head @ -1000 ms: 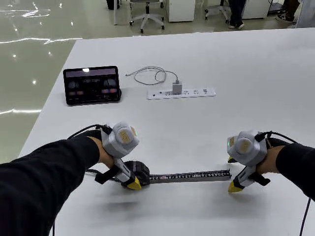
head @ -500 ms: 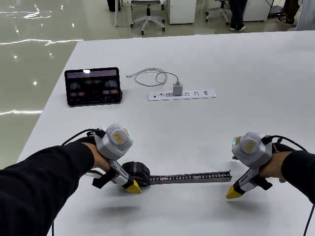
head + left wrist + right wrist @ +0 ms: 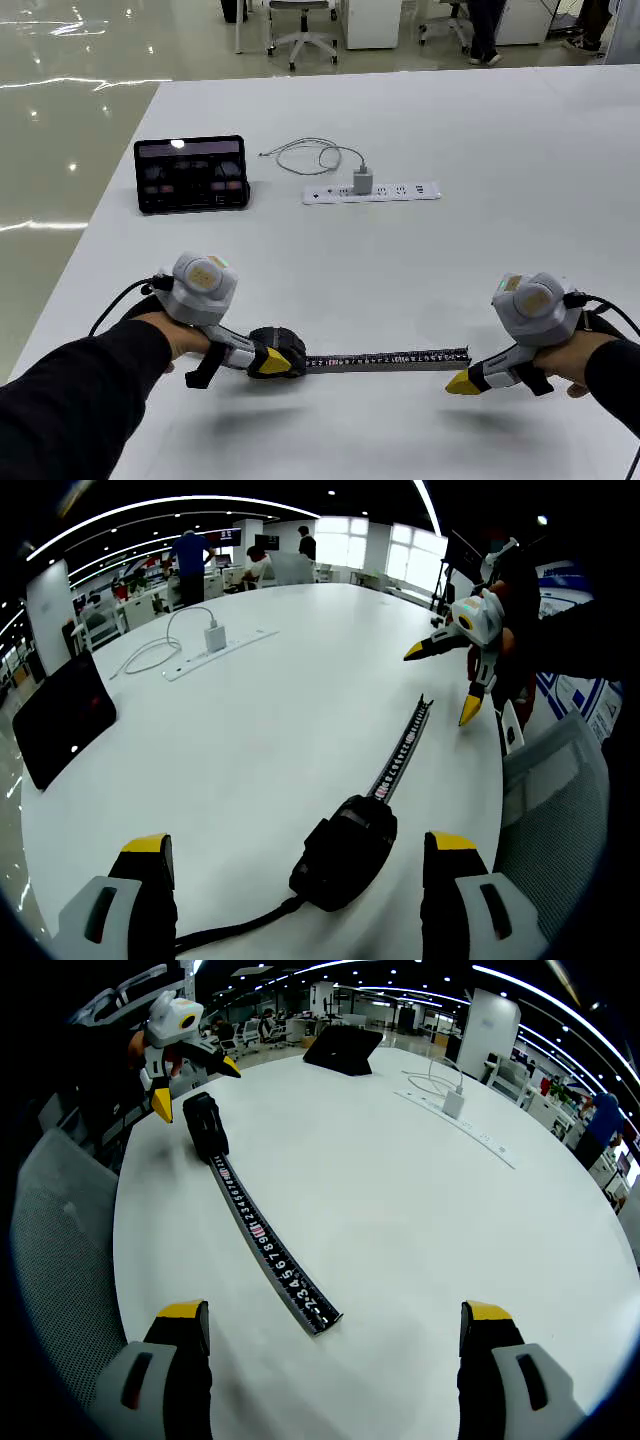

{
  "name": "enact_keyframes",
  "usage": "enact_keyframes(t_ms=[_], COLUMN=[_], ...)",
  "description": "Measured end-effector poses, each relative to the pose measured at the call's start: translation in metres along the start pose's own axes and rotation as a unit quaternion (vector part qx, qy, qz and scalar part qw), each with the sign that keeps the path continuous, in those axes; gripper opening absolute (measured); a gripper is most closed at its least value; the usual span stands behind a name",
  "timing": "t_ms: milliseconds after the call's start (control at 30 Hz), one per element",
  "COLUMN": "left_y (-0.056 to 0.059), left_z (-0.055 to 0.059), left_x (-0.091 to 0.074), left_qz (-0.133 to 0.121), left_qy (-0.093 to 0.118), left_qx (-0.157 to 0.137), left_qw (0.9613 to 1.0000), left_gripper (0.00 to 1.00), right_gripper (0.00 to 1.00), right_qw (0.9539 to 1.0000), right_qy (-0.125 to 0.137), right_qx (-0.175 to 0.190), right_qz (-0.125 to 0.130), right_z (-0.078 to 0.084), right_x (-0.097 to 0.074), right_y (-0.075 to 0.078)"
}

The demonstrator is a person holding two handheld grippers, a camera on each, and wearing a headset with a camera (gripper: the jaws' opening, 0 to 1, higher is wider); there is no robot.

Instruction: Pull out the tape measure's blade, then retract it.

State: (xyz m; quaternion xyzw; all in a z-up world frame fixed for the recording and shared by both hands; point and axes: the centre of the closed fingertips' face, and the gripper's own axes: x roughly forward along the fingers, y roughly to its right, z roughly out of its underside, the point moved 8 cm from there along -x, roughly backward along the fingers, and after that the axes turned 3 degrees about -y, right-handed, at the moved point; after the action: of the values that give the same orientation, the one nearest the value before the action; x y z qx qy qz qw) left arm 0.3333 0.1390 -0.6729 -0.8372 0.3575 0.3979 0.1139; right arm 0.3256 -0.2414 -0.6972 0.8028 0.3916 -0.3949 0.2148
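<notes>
Currently brackets the tape measure's black case [image 3: 280, 350] with the left gripper [image 3: 268, 362], jaws spread wide, clear of it on both sides. Holds the right gripper [image 3: 462, 383] equally wide just beside the blade's [image 3: 385, 359] hooked tip, gripping nothing. Leaves case and drawn-out blade flat on the white counter [image 3: 420, 260], near its front edge.

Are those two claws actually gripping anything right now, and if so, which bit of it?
Nothing is held. The left gripper is open, its jaws either side of the tape measure's case without clamping it. The right gripper is open just short of the blade.
</notes>
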Motion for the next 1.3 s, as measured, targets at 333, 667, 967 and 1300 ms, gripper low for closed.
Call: enact_keyframes(t_ms=[333, 667, 967, 1300], left_y=[0.001, 0.015, 0.023, 0.04], left_z=[0.029, 0.049, 0.075, 0.097], left_x=[-0.024, -0.054, -0.082, -0.115], left_qz=[-0.046, -0.074, -0.093, -0.108], left_qy=[0.044, 0.088, 0.106, 0.123], left_qx=[-0.03, -0.054, -0.057, -0.052], left_qw=[0.9975, 0.9919, 0.9884, 0.9852], left_gripper=[1.0, 1.0, 1.0, 1.0], right_gripper=[1.0, 1.0, 1.0, 1.0], right_qw=[0.9987, 0.9949, 0.9901, 0.987], right_qy=[0.03, 0.077, 0.101, 0.118], right_qx=[0.03, 0.043, 0.06, 0.058], right_qz=[0.029, 0.05, 0.077, 0.093], right_z=[0.024, 0.034, 0.05, 0.062], right_x=[-0.021, -0.052, -0.078, -0.11], right_y=[-0.02, -0.04, -0.047, -0.059])
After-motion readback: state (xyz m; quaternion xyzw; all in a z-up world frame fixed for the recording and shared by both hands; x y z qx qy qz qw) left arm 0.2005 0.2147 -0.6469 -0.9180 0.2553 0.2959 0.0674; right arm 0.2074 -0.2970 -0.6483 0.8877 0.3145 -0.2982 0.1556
